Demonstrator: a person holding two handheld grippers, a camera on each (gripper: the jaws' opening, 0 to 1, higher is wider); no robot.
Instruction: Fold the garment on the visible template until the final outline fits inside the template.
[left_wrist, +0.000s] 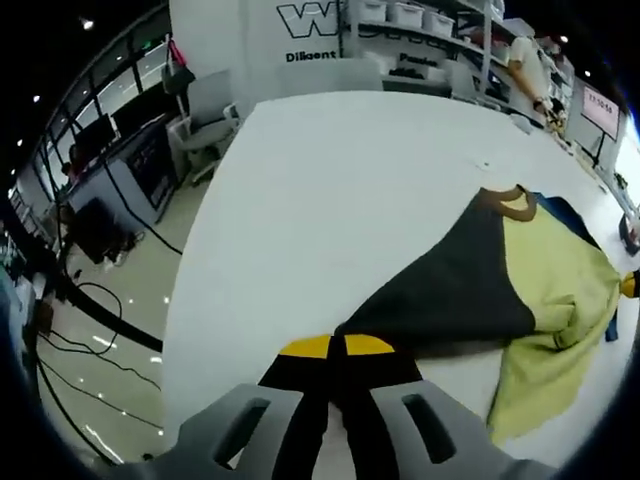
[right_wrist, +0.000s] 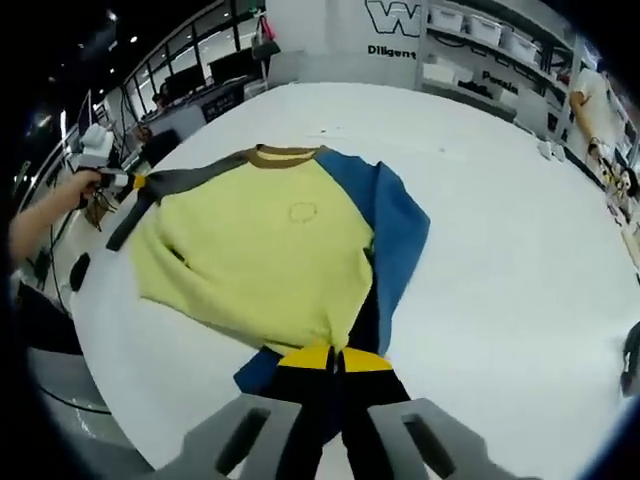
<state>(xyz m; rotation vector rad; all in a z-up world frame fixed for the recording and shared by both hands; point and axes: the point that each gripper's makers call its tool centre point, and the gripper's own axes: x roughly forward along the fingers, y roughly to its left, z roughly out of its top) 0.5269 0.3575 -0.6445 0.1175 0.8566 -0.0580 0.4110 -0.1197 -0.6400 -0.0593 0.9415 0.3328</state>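
Sweatshirt (right_wrist: 270, 250) spread flat on white tabletop (right_wrist: 500, 250), unfolded. Left tongs (left_wrist: 335, 420) clenched on grey sleeve cuff (left_wrist: 335, 347); right tongs (right_wrist: 335, 430) clenched on blue sleeve cuff (right_wrist: 335, 358). Folding barely begun; template unclear.

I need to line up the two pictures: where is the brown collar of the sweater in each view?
Left gripper view: the brown collar sits right of centre, at the top of the dark grey sleeve.
Right gripper view: the collar is upper left of centre, above the yellow body.
Shared landmark: the white table.
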